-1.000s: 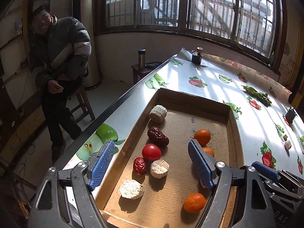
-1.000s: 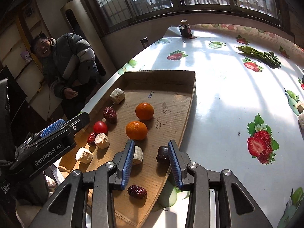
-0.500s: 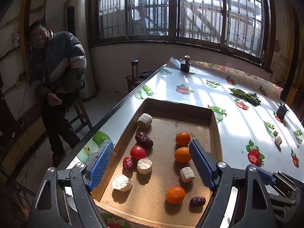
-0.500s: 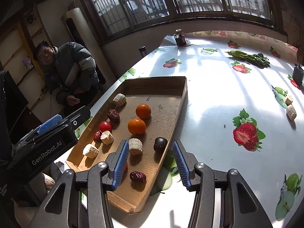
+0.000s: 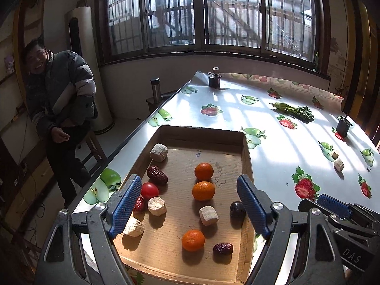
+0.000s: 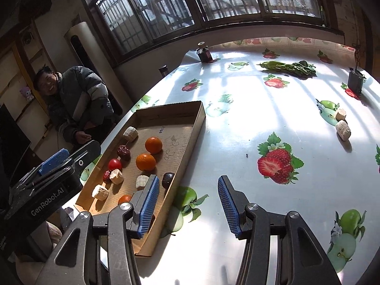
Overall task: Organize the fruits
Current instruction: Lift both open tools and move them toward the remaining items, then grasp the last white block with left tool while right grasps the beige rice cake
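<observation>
The right gripper (image 6: pixel 187 205) now hangs over the fruit-printed white worktop (image 6: pixel 237 130) beside the shallow brown cardboard tray (image 6: pixel 190 140), no longer over the tray floor, and its jaws stand much wider apart than a second ago. The small dark round plum (image 6: pixel 168 179) that sat between them then now lies free just inside the tray's right wall. The left gripper (image 5: pixel 187 207) has pulled back and up, so the whole tray and its fruit show between its blue pads.
</observation>
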{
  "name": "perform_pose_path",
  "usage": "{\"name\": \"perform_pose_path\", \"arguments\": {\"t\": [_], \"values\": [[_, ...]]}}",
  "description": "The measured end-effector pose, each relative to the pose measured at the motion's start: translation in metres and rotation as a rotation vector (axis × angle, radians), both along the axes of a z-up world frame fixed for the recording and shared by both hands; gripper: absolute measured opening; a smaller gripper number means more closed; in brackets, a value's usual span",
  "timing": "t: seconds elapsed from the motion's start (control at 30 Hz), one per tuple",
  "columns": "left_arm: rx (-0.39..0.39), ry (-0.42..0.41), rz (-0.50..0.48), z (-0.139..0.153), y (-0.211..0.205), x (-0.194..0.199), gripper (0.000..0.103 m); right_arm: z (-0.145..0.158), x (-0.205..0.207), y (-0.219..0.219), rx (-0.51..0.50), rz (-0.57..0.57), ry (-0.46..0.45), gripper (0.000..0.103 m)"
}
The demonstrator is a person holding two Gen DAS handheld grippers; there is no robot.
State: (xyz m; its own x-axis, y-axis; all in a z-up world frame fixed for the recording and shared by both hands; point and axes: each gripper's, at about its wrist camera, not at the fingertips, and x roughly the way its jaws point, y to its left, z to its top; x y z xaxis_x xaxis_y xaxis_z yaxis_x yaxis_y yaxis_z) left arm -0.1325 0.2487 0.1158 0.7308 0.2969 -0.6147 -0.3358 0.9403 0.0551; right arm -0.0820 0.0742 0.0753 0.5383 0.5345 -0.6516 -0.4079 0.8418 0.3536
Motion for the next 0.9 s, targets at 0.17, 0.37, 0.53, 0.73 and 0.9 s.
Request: {"name": "perform_pose_path", "arguments": {"t": [0.17,0.37,0.53,0.73,0.9], "values": [[-0.003,0.029,-0.041,-0.004,-0.015,0.010,0.082,-0.002,0.013,-0.048,-0.005,-0.087,0.010,0.056],[-0.068,0.045,-0.123,-0.002,-0.033,0.029,0.082,0.012,0.037,-0.136,-0.058,-0.270,-0.010,0.055],[-0.110,0.061,-0.227,0.002,-0.069,0.052,0.082,0.023,0.066,-0.202,-0.096,-0.413,-0.013,0.056],[-0.095,0.092,-0.340,-0.004,-0.116,0.075,0.082,-0.003,0.108,-0.216,-0.109,-0.406,0.061,0.056],[-0.131,0.158,-0.378,-0.022,-0.137,0.089,0.082,-0.028,0.161,-0.207,-0.083,-0.383,0.146,0.056]]}}
